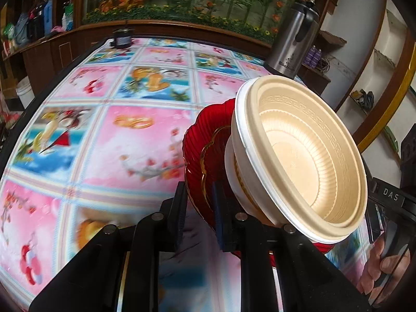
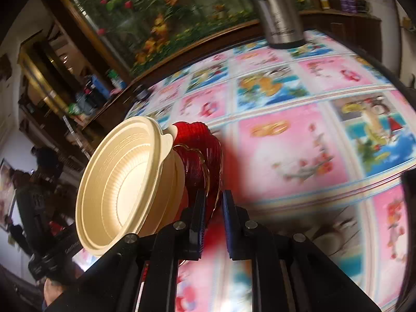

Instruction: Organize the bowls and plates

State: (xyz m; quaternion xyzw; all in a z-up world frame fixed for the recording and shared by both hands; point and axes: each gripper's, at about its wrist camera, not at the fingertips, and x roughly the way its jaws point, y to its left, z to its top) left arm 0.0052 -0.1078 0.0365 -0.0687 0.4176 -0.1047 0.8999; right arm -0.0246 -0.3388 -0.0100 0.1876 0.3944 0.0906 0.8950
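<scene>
A stack of red ribbed plates with gold trim (image 1: 193,153) carries nested cream bowls (image 1: 301,161) on top. My left gripper (image 1: 199,200) is shut on the near rim of the red plates. My right gripper (image 2: 214,205) is shut on the opposite rim of the same red plates (image 2: 201,145), with the cream bowls (image 2: 122,184) beside its left finger. The stack looks held above the table, between the two grippers. How many bowls are nested is hard to tell.
The table has a pink and blue picture cloth (image 1: 104,119). A steel thermos (image 1: 293,39) stands at the far right edge; it also shows in the right wrist view (image 2: 280,15). A small dark jar (image 1: 122,37) sits at the far edge. Wooden cabinets lie behind.
</scene>
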